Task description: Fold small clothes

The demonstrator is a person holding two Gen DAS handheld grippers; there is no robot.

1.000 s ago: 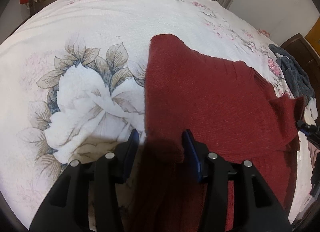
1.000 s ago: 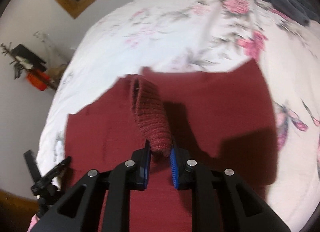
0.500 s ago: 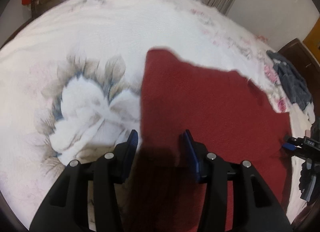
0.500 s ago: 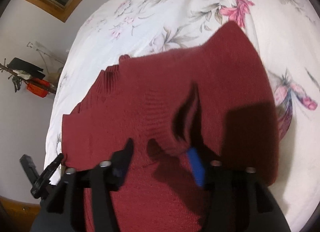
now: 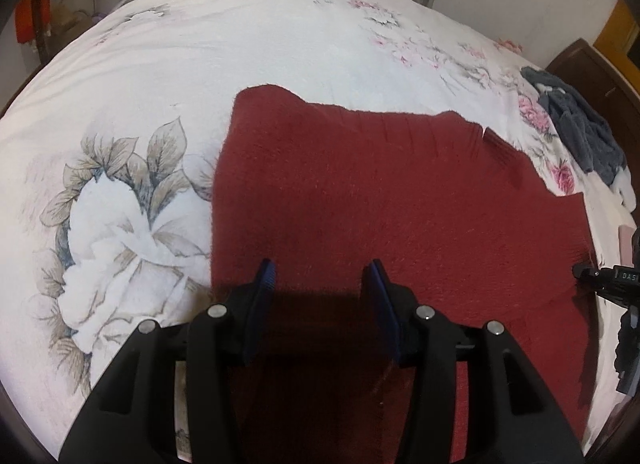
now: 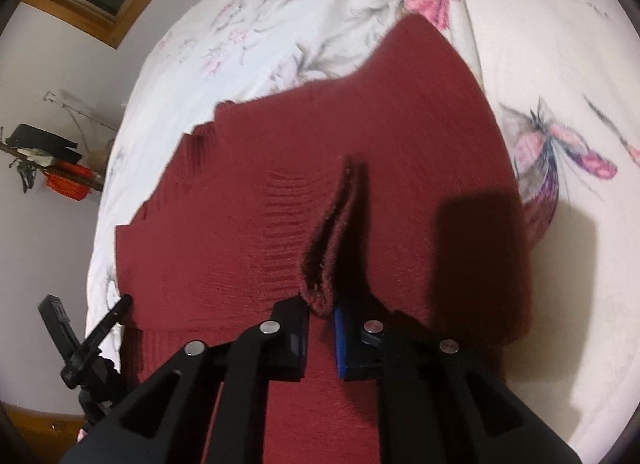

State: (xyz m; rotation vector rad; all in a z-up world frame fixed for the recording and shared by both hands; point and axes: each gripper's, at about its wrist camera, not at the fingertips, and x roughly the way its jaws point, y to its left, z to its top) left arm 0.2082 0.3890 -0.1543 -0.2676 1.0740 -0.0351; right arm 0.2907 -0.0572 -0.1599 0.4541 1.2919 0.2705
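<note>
sweater (image 5: 392, 200): spread flat on the bed (image 5: 240, 44), fills mid-frame
left hand-held gripper (image 5: 322, 278): yours is wide open, nothing in it
right hand-held gripper (image 6: 320, 314): pinching a sweater fold, bottom centre

Both wrist views close above bed (image 5: 248, 24), sharing red sweater (image 5: 400, 200)

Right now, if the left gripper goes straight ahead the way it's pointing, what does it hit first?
Most likely the red sweater. The left gripper is open over its near part, nothing between the fingers. Depth is hard to judge, but the knit fills the path ahead before the floral bedsheet.
</note>
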